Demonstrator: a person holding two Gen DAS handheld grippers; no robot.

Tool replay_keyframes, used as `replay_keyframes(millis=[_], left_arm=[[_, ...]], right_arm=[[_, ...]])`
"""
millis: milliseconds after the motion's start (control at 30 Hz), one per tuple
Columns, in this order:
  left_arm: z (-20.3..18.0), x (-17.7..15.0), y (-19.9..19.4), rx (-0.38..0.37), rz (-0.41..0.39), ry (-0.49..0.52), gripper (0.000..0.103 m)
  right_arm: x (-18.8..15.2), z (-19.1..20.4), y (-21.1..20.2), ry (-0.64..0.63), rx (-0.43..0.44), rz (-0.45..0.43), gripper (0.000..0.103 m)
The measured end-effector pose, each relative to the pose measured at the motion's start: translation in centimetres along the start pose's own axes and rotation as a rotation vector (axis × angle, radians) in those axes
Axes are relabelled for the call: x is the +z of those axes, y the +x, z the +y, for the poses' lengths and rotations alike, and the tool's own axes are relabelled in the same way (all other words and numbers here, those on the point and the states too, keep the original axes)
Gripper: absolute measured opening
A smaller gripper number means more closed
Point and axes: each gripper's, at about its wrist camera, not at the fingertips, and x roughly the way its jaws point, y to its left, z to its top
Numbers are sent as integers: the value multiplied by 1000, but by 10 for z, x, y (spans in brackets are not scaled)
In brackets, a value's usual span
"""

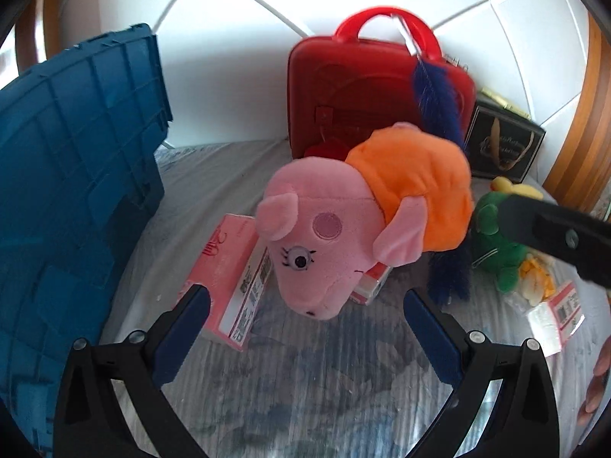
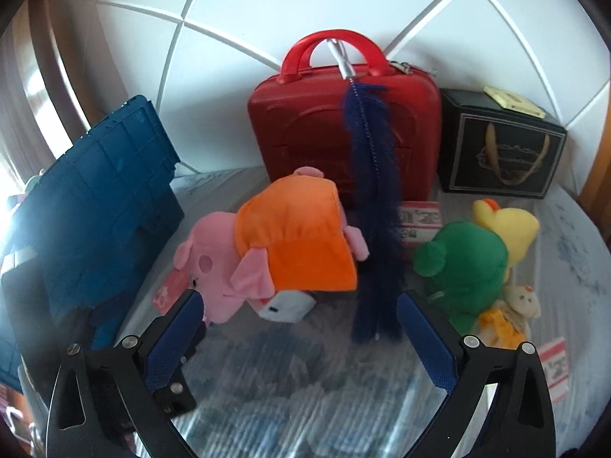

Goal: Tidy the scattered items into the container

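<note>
A pink pig plush in an orange dress (image 1: 355,225) lies on the patterned cloth, head toward my left gripper (image 1: 305,297), which is open and empty just short of its snout. The pig also shows in the right wrist view (image 2: 290,244). A blue crate (image 1: 72,191) stands at the left; it also shows in the right wrist view (image 2: 107,198). My right gripper (image 2: 298,305) is open and empty, near the pig and a dark blue feather wand (image 2: 374,229). A green and yellow plush (image 2: 469,263) lies to the right.
A red case (image 2: 343,122) and a black gift box (image 2: 500,149) stand against the white padded wall. A pink box (image 1: 225,286) lies under the pig's head. Small packets (image 2: 553,366) and a small bear toy (image 2: 523,301) lie at the right.
</note>
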Motion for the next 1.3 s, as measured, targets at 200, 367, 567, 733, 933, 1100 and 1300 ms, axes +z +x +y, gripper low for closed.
replay_keyframes(millis=[200, 367, 567, 733, 933, 1100, 1300], left_arm=[[-3, 10, 46, -5, 29, 11, 103], [-6, 17, 70, -35, 22, 34, 87], [-10, 21, 67, -34, -20, 43, 70], [-14, 27, 29, -12, -105, 78, 69], [-13, 33, -32, -19, -188, 83, 67], [-7, 12, -57, -27, -158, 75, 65], [-4, -39, -62, -60, -50, 60, 57]], right_arm=[[17, -7, 58, -8, 36, 43, 103], [22, -14, 99, 9, 68, 98, 103], [24, -4, 91, -53, 42, 56, 70], [25, 3, 64, -92, 42, 8, 56], [22, 24, 24, -145, 65, -12, 33], [5, 29, -5, -116, 97, -1, 23], [-39, 31, -29, -113, 121, 74, 18]])
